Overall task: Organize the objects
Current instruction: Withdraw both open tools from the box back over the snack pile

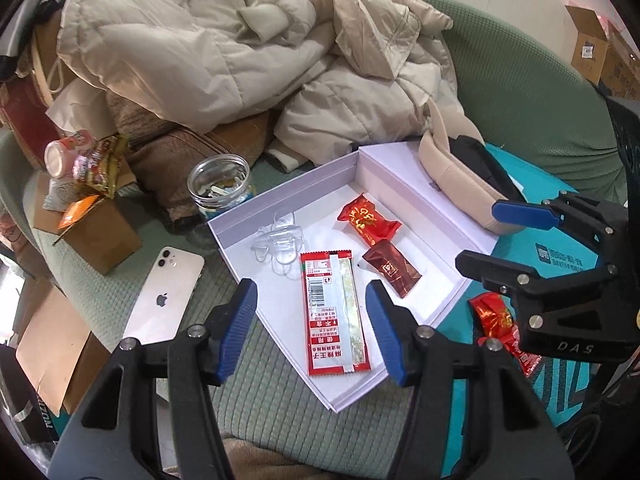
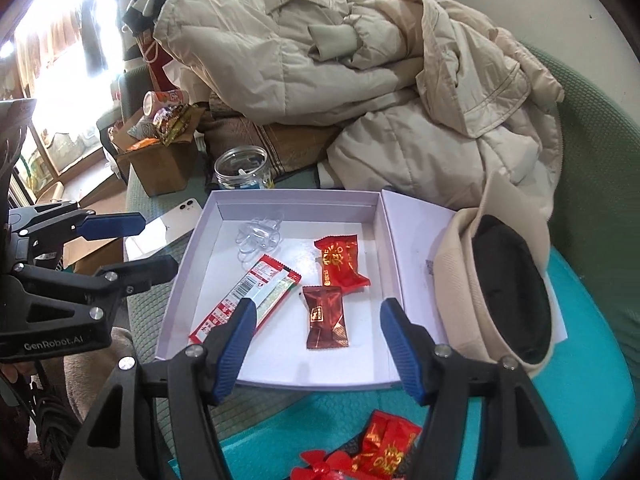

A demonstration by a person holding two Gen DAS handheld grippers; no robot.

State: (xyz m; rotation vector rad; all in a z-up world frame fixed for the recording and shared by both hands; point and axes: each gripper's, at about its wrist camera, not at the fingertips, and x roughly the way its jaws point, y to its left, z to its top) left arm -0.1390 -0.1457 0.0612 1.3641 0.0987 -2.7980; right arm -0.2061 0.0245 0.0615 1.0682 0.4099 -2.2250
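Crowding box [image 1: 400, 168]: coat [image 1: 224, 36], jar [image 1: 219, 178], phone [image 1: 166, 292].

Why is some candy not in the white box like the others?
One bright red candy lies outside the white box, on the teal mat beside a red bow. A matching red candy, a dark brown candy and a long red packet are already inside. It looks left over.

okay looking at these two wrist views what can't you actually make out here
- Glass jar contents: left wrist view, too small and glare-blurred.
- Red candy outside the white box: right wrist view, partly behind the right gripper and cut by the bottom edge.
- Long snack packet print: too small to read.
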